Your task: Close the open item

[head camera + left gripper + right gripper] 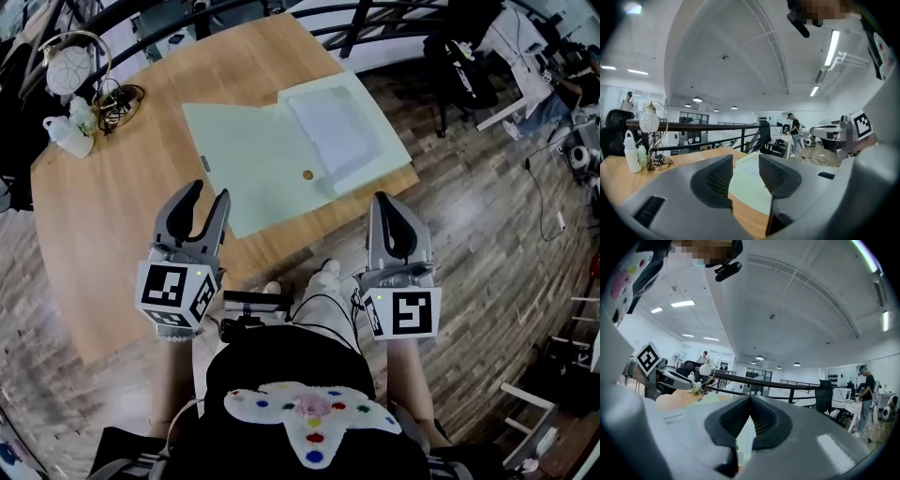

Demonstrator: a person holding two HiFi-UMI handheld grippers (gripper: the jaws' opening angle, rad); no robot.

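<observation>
A pale green folder [253, 159] lies open on the round wooden table [112, 234]. White sheets [330, 127] lie on its right half, and a small round snap [307, 174] sits near the fold. My left gripper [208, 202] hovers over the table just short of the folder's near left corner. Its jaws stand open with nothing between them, and the left gripper view shows the folder [746, 185] through the gap. My right gripper [392, 211] is shut and empty, off the table's near right edge beside the folder's corner. The right gripper view shows its pads [761, 416] closed together.
At the table's far left stand a small white bottle [67, 133], a round ornament on a wire stand [70, 66] and a brass piece [120, 98]. A dark railing [281, 19] runs behind the table. A black chair [459, 66] stands on the wood floor at right.
</observation>
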